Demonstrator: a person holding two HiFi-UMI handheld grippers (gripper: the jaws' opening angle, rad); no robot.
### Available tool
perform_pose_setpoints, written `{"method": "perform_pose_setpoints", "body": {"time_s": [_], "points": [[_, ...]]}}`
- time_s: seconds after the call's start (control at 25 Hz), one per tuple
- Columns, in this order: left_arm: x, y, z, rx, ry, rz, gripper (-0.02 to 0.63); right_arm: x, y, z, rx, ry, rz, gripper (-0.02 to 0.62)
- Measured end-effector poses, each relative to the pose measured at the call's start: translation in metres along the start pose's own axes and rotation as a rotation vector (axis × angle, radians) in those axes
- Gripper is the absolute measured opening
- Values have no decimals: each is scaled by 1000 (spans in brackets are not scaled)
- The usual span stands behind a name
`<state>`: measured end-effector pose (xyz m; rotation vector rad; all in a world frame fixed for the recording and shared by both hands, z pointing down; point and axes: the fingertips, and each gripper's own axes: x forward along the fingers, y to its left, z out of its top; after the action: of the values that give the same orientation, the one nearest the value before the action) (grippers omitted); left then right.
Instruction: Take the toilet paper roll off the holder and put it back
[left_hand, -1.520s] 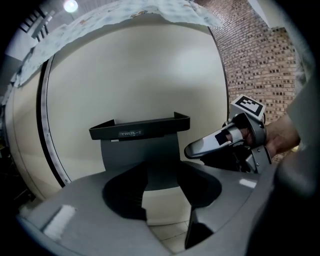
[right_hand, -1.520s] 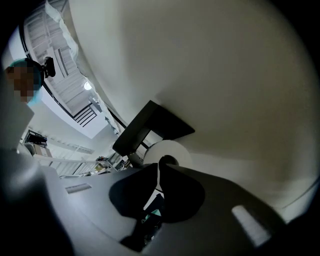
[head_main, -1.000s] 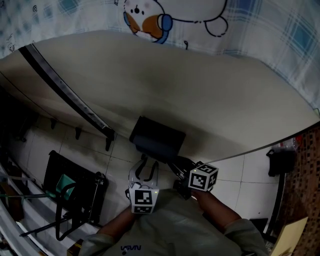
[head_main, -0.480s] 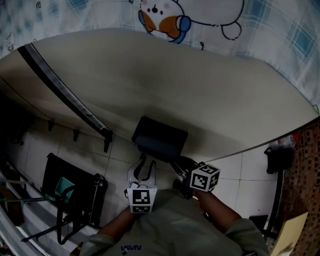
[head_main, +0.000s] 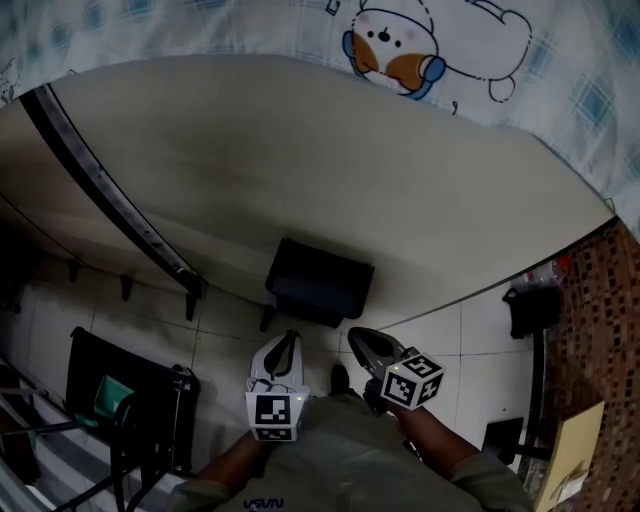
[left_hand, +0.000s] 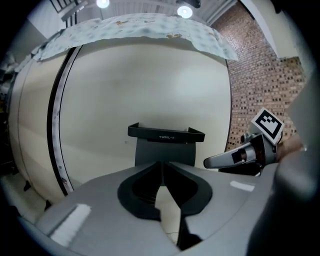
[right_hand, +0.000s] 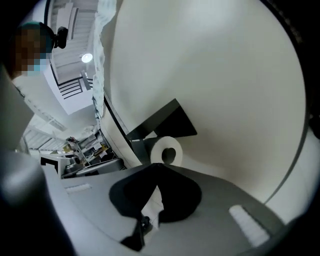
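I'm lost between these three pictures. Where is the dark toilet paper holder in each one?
Head view: holder, centre, seen from above.
Left gripper view: centre, facing the camera.
Right gripper view: centre, tilted, white toilet paper roll beneath its shelf.
Shared landmark: the black strip running down the cream wall, left of the holder.

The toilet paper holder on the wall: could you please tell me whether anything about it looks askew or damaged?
Nothing stands out. The holder sits level on the wall with no visible damage, and the toilet paper roll is in place beneath its top cover.
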<state>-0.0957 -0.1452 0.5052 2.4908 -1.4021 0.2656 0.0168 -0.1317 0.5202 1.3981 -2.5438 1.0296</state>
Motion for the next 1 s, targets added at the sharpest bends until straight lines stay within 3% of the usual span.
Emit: {"method": "perform_pose_setpoints", "body": {"time_s": [0.16, 0.4, 0.6, 0.76, 1.0], "points": [[-10, -8, 4, -62, -24, -83, 9, -17, 14, 8, -77, -53, -93, 0], [-22, -20, 21, -41, -28, -131, 9, -40, 32, 22, -189, -131, -125, 0], [-30, -40, 36, -60, -89, -34, 9, -67, 31, 41, -292, -179, -82, 0], [-26, -88, 32, -69, -101, 47, 9, -101, 24, 47, -394, -182, -2, 0], [-39, -165, 16, -60, -118, 177, 9, -154, 2, 33, -441, -134, 158, 0]]}}
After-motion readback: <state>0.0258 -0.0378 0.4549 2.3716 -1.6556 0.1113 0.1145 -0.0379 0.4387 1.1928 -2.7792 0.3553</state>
